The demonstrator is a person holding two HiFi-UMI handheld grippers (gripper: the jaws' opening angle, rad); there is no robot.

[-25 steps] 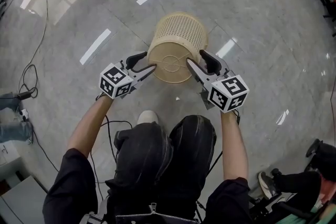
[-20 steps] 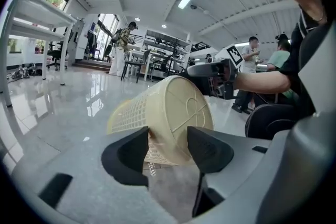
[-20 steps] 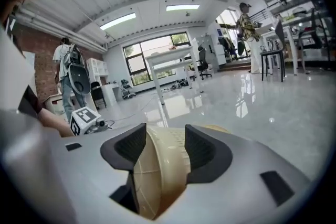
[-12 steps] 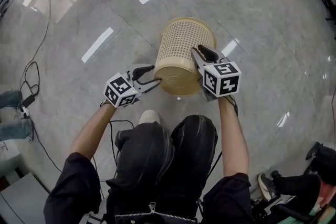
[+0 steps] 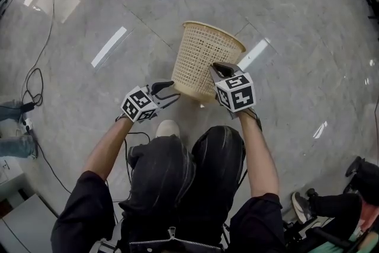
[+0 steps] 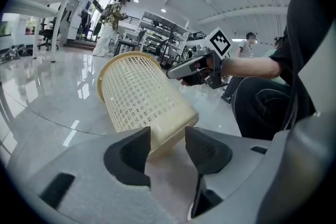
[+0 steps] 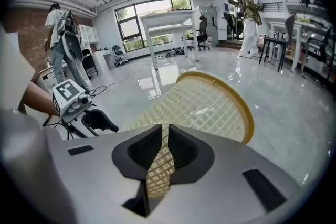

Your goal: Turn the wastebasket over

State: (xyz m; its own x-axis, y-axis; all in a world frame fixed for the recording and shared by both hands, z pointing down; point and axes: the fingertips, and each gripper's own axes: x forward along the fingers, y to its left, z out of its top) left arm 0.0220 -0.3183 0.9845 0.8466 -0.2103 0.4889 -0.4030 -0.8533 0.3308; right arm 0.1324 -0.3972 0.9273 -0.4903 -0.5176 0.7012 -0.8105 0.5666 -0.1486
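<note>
Floor (image 5: pixel 284 21): glossy grey stone-look tile, with hard white light streaks on both sides of the wastebasket.

Wastebasket (image 5: pixel 198 62): round, tapered, cream plastic. The wall is an open square lattice, with a solid smooth band at the rim and a solid base. It's tilted, with the wide mouth up and facing away from me and the narrow base toward my knees. I can't tell whether the base edge touches the floor.

Right gripper (image 7: pixel 165 139): grey moulded body, black rubbery pads. It sits on the wastebasket's right side, low on the wall near the base. The jaws have just been closing and are now clenched on a strip of the lattice wall, with mesh showing in the thin slit between the pads.

Left gripper (image 6: pixel 168 141): same build, just beside the wastebasket's base on its left. Its jaws have just been narrowing too but are still released. The base corner sits at the jaw tips, pads not pressing on it.

Each gripper carries a white cube with black square markers on the end away from the wastebasket.

Pale shoe (image 5: pixel 167 128): near the wastebasket's base, on my side.

Thin black cable (image 5: pixel 35 77): looped on the floor, well left of the wastebasket.
</note>
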